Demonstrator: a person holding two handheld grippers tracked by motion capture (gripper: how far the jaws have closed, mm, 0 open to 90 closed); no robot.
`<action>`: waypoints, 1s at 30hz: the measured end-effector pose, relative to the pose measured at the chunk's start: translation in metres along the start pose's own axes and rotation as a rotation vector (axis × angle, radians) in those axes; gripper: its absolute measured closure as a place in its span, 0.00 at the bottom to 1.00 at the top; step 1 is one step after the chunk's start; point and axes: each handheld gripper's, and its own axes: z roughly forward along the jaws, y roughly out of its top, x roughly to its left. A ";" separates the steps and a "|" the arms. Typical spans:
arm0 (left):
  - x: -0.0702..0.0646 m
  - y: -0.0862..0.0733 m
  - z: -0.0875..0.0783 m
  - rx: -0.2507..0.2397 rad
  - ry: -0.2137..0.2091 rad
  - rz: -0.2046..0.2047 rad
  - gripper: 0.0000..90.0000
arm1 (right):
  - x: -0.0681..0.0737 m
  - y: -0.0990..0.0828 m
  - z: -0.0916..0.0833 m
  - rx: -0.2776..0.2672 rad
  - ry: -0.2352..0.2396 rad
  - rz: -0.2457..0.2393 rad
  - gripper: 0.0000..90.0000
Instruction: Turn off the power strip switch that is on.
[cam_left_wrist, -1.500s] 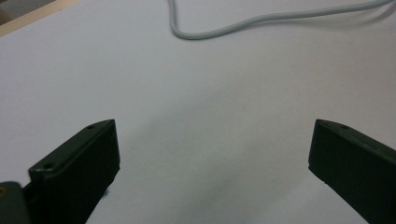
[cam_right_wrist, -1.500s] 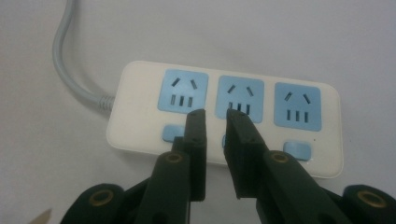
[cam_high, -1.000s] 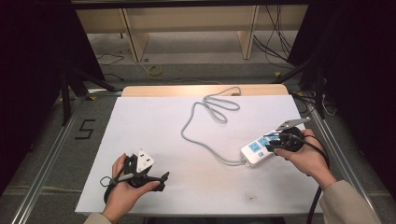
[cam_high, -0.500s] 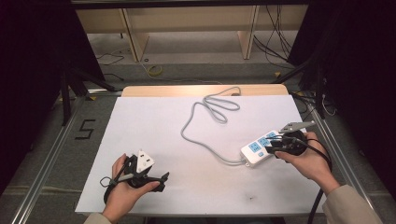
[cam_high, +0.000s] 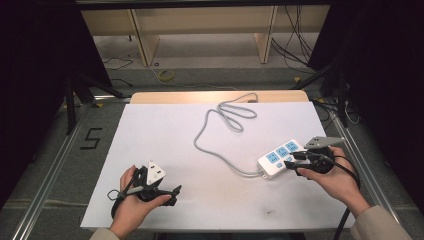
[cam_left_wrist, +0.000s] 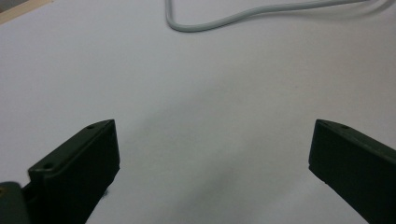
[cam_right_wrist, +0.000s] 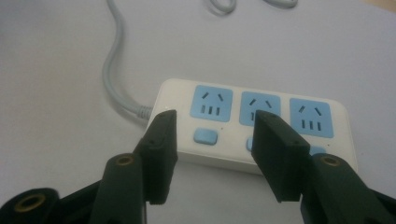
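White covering lies over the bench (cam_high: 165, 145), and beyond its far edge stand pale wooden shelf frames (cam_high: 140, 35) on a grey floor with loose wires.

On the right side of the bench lies a white power strip (cam_high: 280, 159) with three blue sockets and small blue switches. Its grey cable (cam_high: 220, 125) runs from the left end of the strip, curves toward the middle and makes a loop near the far edge of the bench.

The right hand-held gripper (cam_high: 296, 159) is at the near right end of the power strip. Its jaws have just been opening, and now they stand apart. In the right gripper view the two black jaws are in front of the near side wall of the strip (cam_right_wrist: 252, 121), over the row of switches, and they do not squeeze it.

The left hand-held gripper (cam_high: 175, 192) rests low at the near left part of the bench, well apart from the strip. In the left gripper view its jaws are spread wide over bare white surface, with nothing between them, and a bend of the cable (cam_left_wrist: 219, 21) lies farther off.
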 end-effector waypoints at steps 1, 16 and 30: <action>0.000 0.000 0.000 -0.001 0.000 0.000 0.02 | 0.000 -0.001 0.000 -0.006 0.005 0.001 0.54; -0.001 -0.001 0.001 0.014 -0.008 0.000 0.02 | 0.008 -0.021 -0.007 -0.092 0.019 -0.001 0.40; 0.000 -0.002 0.001 0.017 -0.008 -0.001 0.02 | 0.013 -0.041 -0.016 -0.143 0.017 0.002 0.36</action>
